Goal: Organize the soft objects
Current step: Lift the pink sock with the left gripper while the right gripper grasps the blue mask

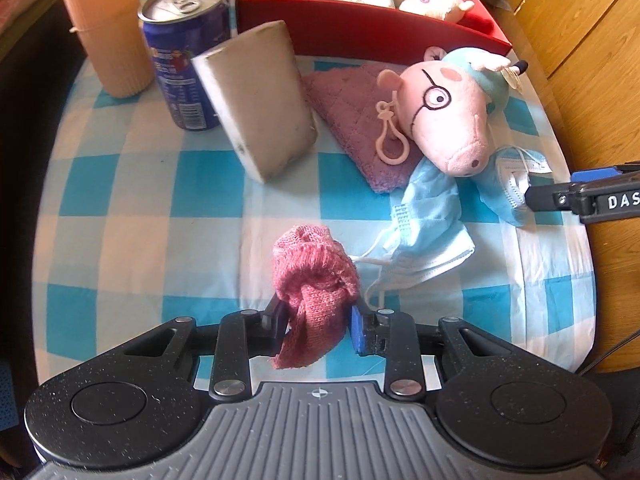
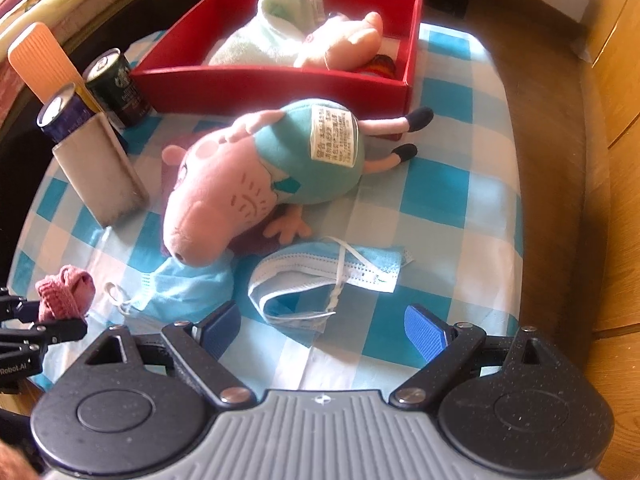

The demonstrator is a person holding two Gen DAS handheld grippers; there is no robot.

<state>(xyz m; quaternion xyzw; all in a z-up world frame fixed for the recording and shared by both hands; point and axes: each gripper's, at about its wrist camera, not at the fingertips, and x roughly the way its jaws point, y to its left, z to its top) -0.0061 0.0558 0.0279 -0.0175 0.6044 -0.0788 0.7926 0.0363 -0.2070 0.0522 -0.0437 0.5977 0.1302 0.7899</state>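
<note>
My left gripper [image 1: 320, 322] is shut on a pink knitted cloth [image 1: 314, 276], bunched between its pads just above the checked tablecloth; the same cloth [image 2: 64, 292] shows at the left edge of the right wrist view. My right gripper [image 2: 322, 326] stands open over a blue face mask [image 2: 320, 280], with nothing between its fingers. A pink pig plush [image 2: 256, 176] in a teal shirt lies in the middle, its head on a purple quilted cloth [image 1: 352, 120]. A second blue mask [image 1: 428, 232] lies under its snout. A red box [image 2: 276, 84] at the back holds a pale towel [image 2: 260, 36] and a small pig plush [image 2: 344, 44].
A grey block [image 1: 256, 100] stands upright left of centre, with a blue can [image 1: 184, 60], a dark can [image 2: 116, 84] and an orange ribbed cup [image 1: 108, 28] behind it. The checked tablecloth [image 1: 140, 208] ends at a wooden surface [image 1: 600, 80] on the right.
</note>
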